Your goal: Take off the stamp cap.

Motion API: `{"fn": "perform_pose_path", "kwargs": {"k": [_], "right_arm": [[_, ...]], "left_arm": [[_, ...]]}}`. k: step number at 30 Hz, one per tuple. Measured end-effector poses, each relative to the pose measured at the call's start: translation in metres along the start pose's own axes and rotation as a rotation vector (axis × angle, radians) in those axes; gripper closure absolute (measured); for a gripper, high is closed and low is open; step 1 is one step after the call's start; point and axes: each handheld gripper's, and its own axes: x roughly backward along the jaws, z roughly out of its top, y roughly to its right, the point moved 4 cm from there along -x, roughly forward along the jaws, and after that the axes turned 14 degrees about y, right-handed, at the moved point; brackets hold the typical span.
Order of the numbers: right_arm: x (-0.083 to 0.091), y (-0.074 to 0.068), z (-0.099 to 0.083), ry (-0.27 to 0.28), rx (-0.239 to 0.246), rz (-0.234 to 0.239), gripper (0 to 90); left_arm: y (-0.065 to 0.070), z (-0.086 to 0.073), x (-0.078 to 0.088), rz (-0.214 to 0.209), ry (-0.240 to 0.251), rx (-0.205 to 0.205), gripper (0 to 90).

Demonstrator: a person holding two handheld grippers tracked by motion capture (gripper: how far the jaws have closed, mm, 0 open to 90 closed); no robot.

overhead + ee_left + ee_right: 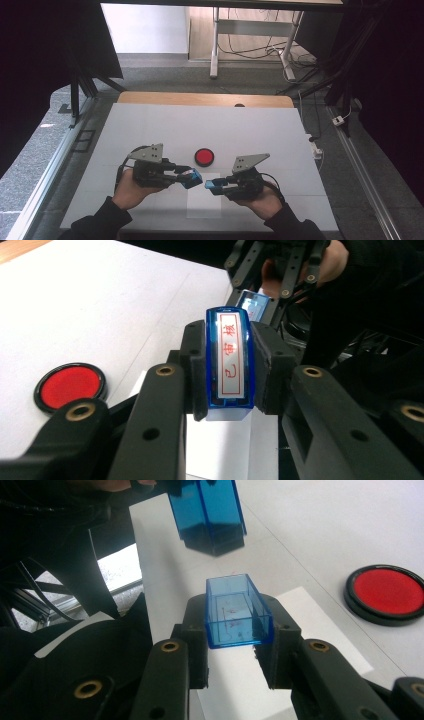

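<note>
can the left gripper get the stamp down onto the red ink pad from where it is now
Probably yes. The left gripper is shut on the stamp, whose cap sits apart in the right gripper, and the red ink pad lies open on bare table close by.

Lab recording rig, black curtains [30, 60], floor cables [250, 50], white table [150, 125]
</note>
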Motion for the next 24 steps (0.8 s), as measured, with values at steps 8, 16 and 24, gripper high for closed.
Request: {"fn": "perform_pose_path", "kwargs": {"k": [8, 16, 24], "right_arm": [[0.016, 0.000, -0.005, 0.010, 0.017, -0.038, 68.5], [0.031, -0.001, -0.005, 0.042, 0.036, -0.106, 68.5], [0.046, 0.001, -0.010, 0.068, 0.022, -0.171, 68.4]], "left_arm": [[-0.002, -0.001, -0.001, 0.038, -0.030, 0.017, 70.4], [-0.004, -0.001, -0.001, 0.088, -0.049, 0.002, 70.4], [-0.006, -0.001, -0.001, 0.137, -0.055, -0.018, 70.3]]}}
